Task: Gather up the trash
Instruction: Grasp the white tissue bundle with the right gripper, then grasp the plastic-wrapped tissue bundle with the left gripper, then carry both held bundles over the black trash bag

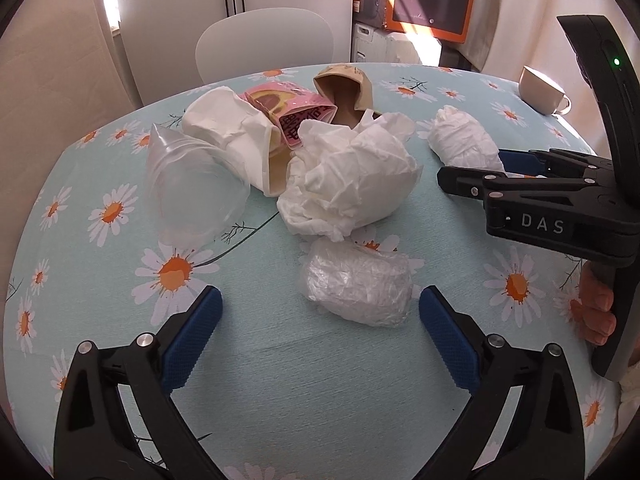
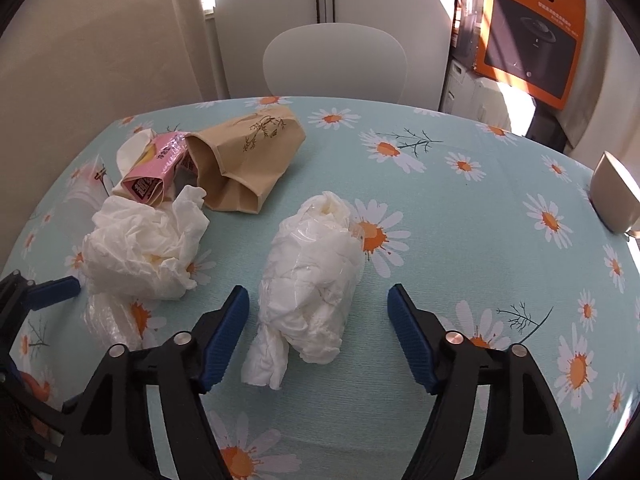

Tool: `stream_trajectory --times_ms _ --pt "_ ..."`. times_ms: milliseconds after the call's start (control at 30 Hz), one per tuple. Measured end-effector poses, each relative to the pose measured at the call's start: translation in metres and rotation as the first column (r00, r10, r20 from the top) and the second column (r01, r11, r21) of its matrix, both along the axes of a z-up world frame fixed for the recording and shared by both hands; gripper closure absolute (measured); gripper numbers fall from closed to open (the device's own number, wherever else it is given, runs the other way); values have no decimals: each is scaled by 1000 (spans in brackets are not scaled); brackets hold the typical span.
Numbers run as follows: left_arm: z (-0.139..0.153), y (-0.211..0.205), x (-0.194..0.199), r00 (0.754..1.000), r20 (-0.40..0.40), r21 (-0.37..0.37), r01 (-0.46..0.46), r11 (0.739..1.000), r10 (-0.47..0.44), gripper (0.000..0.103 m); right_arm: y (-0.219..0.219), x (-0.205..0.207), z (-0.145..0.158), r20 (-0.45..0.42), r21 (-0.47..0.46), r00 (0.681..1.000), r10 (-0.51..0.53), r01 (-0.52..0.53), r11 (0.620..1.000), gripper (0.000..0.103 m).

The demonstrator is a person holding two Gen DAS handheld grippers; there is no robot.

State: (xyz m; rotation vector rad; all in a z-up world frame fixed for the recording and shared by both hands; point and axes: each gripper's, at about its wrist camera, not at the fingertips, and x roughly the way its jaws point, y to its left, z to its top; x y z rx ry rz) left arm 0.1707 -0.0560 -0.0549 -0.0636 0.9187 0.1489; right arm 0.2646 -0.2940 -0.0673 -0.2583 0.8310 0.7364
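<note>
Trash lies on a daisy-print tablecloth (image 1: 320, 380). My left gripper (image 1: 320, 320) is open, its blue pads either side of a crumpled clear plastic wad (image 1: 358, 286), not touching it. Beyond lie a crumpled white tissue (image 1: 352, 176), a clear plastic cup (image 1: 192, 184) on its side, a crushed white paper cup (image 1: 232, 140), a pink wrapper (image 1: 296, 112) and a brown paper bag (image 1: 346, 88). My right gripper (image 2: 318, 320) is open around a plastic-wrapped tissue bundle (image 2: 316, 276); it also shows in the left wrist view (image 1: 500, 172).
A white mug (image 1: 540, 88) stands at the table's far right. A white chair (image 1: 264, 40) stands behind the table. An orange and black box (image 2: 528, 40) leans at the back right. The table edge curves close on the left and right.
</note>
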Motion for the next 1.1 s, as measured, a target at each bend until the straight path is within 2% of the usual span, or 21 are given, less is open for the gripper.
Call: stream_trajectory --times_ms 67,100,167,267,500,600,633,700,767,900,1000,1100 --pt "4 -7 -1 999 24 11 27 1000 -27 42 0 -1 2 0 16 1000 22 -22 1000 63" --pt "5 -11 -1 999 31 19 43 999 -44 48 -1 -2 3 3 25 1000 29 -29 999 63" --pt "5 -13 -1 999 32 40 40 998 -41 47 -2 -6 7 22 39 999 33 -34 999 63" --pt "4 -7 -3 999 34 -3 22 1000 -22 47 -4 -12 12 46 57 998 46 -49 997 63" --pt "6 3 -13 999 40 4 8 1000 -8 47 -12 -22 22 116 96 993 29 -41 995 63" --pt "12 14 -18 998 59 -16 0 1000 1 47 -14 -25 25 95 115 995 41 -52 992 63" --pt "14 17 -19 998 66 -25 -7 1000 8 47 -14 -29 28 112 114 993 37 -50 992 63" --pt "19 22 -21 997 78 -28 -17 999 19 47 -15 -41 35 187 109 982 36 -57 992 63" --pt "24 23 -25 995 99 -20 -11 1000 13 47 -16 -52 43 222 116 974 51 -78 990 63" --pt "34 20 -32 988 153 18 -14 1000 11 47 -21 -77 52 268 118 962 59 -93 989 63" --pt "38 21 -34 987 162 -18 -2 1000 5 47 -27 -92 57 288 104 956 53 -86 991 63" --pt "43 19 -37 983 181 10 -11 1000 9 47 -36 -104 62 299 103 954 15 -48 994 63"
